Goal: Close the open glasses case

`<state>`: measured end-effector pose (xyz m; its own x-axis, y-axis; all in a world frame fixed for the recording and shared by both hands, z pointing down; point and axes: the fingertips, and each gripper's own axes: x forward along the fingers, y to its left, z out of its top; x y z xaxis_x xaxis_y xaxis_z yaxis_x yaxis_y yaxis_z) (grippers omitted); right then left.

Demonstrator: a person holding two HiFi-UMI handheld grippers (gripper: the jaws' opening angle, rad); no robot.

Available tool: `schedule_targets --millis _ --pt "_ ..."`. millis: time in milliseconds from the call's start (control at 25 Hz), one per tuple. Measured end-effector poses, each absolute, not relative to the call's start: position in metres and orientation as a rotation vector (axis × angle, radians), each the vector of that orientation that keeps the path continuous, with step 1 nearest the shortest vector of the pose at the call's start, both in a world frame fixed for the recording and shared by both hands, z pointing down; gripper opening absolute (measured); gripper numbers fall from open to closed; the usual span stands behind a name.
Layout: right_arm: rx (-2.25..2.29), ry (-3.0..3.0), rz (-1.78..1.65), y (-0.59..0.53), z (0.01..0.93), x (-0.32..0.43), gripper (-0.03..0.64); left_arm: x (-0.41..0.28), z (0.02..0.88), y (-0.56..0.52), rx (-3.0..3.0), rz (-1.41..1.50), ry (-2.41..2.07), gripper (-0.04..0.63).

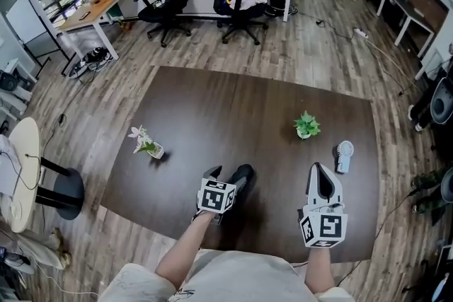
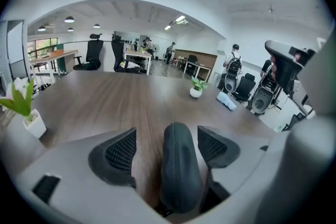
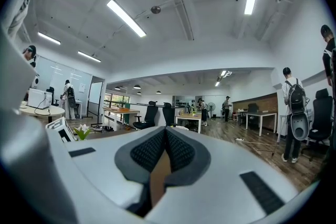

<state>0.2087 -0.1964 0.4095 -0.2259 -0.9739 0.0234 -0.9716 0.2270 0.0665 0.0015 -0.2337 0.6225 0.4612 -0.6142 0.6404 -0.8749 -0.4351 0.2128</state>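
Table (image 1: 212, 99) dark wood. Small white-flower pot (image 1: 148, 147) toward left edge.

Left gripper (image 2: 168, 148) near middle of near edge, tilted down at tabletop. Jaws wide apart, gripping nothing. Glasses case (image 2: 180, 165) lies on table between its pads (image 2: 122, 152), lengthwise along jaws; bare wood shows on left side, right pad close beside case. Case reads as one rounded dark shell.

Green plant pot (image 1: 306, 126) right of centre.

Right gripper (image 3: 166, 150) over near right corner, pointing level, jaws pressed together, empty, well apart from case.

Small white object (image 1: 344, 155) near right edge.

Head view overhead; gripper views low over table (image 1: 212, 117)
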Motion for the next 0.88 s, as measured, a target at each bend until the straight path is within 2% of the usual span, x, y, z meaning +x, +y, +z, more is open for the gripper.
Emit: schedule_targets --millis 640,880 --pt "2.070 -2.366 -0.316 -0.206 0.322 0.247 0.002 -0.030 0.362 -0.262 2.678 0.014 -1.787 0.359" --pt "2.121 -2.334 -0.332 -0.201 0.310 0.260 0.002 -0.021 0.324 -0.247 2.753 -0.160 -1.776 0.362"
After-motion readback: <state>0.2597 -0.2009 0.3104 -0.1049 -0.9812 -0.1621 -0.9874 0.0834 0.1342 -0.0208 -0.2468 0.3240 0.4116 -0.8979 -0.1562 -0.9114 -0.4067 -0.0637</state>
